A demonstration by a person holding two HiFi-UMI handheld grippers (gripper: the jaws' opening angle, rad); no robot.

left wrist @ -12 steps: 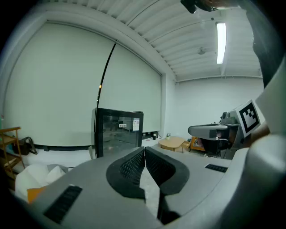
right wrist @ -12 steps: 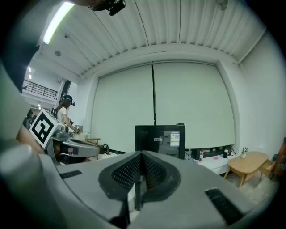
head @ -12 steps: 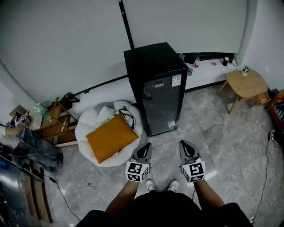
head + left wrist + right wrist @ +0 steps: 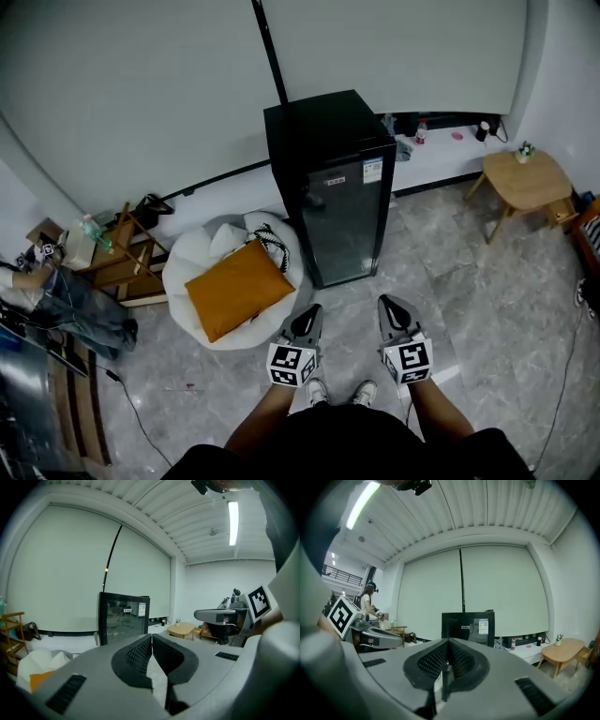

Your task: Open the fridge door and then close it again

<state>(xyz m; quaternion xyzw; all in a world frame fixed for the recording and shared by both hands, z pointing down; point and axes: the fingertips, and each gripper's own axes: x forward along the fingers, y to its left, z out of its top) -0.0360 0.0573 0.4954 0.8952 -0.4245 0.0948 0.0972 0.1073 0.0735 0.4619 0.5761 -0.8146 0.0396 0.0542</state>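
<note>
Almost nothing has moved since the earlier frame: in the head view the whole room sits a trace further right, a small shift of the head camera, while both grippers hold the same places low in the picture. The fridge (image 4: 336, 187) has not changed.

Left gripper (image 4: 309, 314): clenched, pads pressed together with nothing between them, as the left gripper view confirms (image 4: 151, 641). Right gripper (image 4: 389, 307): likewise closed and empty, its pads meeting along a thin seam in the right gripper view (image 4: 447, 648). Both are held side by side in front of the person, pointing slightly downward toward the far wall.

Fridge: a black upright cabinet with a glass door, standing against the far wall, ahead of the grippers and well apart from them. Its door is shut. Both gripper views show it small and centred beyond the jaws (image 4: 123, 618) (image 4: 468, 626). No handle can be made out from here.

Surroundings: a white beanbag (image 4: 202, 258) bearing an orange cushion (image 4: 236, 289) lies just left of the fridge; a round wooden table (image 4: 525, 178) stands to the right, near the far wall.

Reading: with no change in the grippers or the door, the task appears not yet begun. The step in hand is the approach across bare floor; a gripper must probably open before it can take the door's edge.
</note>
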